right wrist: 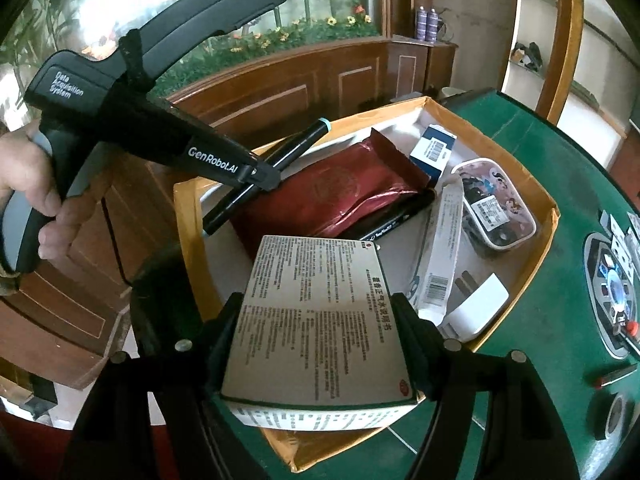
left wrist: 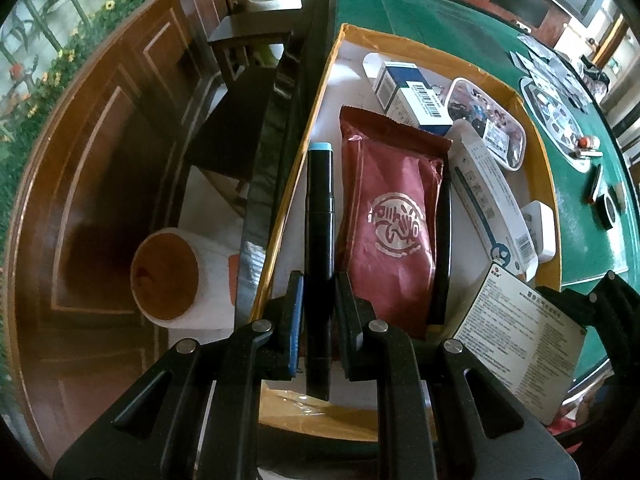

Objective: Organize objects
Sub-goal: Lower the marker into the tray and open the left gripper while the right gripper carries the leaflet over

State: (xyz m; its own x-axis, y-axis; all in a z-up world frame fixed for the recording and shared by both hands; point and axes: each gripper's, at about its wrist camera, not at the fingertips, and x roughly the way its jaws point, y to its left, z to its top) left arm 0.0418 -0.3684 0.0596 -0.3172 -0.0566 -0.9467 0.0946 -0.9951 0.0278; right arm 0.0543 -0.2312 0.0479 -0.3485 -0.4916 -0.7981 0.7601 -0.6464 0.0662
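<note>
box (right wrist: 548, 204) on the green table already crowded; left gripper (left wrist: 318, 312) clamps a black marker (left wrist: 319, 208), right gripper (right wrist: 320, 344) a printed carton (right wrist: 316, 320), both above it; loose items remain far right.

A home is suggested, probably a living or game room. A table (right wrist: 560, 184) covered with green felt is seen, with a round control panel (right wrist: 610, 288) set in it, as on a mahjong table. Brown wood wall panelling (right wrist: 304, 92), a planter of flowers (right wrist: 288, 36) and a stool (left wrist: 248, 32) are seen around it.
</note>
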